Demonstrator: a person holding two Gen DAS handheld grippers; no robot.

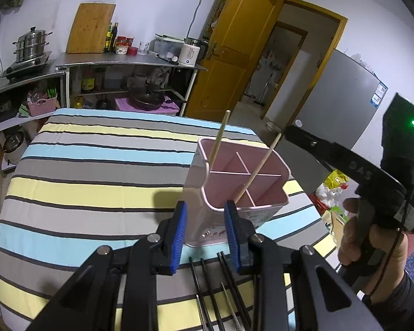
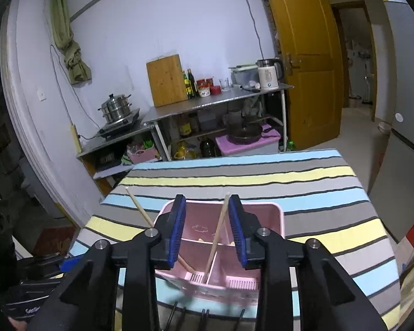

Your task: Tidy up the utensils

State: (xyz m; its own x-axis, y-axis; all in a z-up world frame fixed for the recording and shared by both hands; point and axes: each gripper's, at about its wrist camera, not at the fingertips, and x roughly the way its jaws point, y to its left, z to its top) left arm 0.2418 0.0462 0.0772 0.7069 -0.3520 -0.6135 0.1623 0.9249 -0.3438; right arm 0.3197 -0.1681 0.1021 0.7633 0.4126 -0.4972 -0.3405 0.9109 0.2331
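A pink utensil holder (image 1: pixel 243 182) with dividers stands on the striped tablecloth (image 1: pixel 96 182). Two wooden chopsticks (image 1: pixel 258 169) lean inside it. My left gripper (image 1: pixel 205 234) is open, its blue pads on either side of the holder's near corner. Several black chopsticks (image 1: pixel 212 289) lie on the cloth below it. In the right wrist view, my right gripper (image 2: pixel 207 231) is open above the holder (image 2: pixel 220 248); one wooden chopstick (image 2: pixel 219 231) stands between its fingers, apart from the pads. The right gripper also shows in the left wrist view (image 1: pixel 345 165).
A metal kitchen shelf (image 1: pixel 129 60) with a cutting board, bottles, a kettle and a steamer pot (image 1: pixel 30 44) stands behind the table. A wooden door (image 1: pixel 234 41) and a grey fridge (image 1: pixel 339 99) are to the right. Black chopsticks (image 2: pixel 204 314) lie at the table's near edge.
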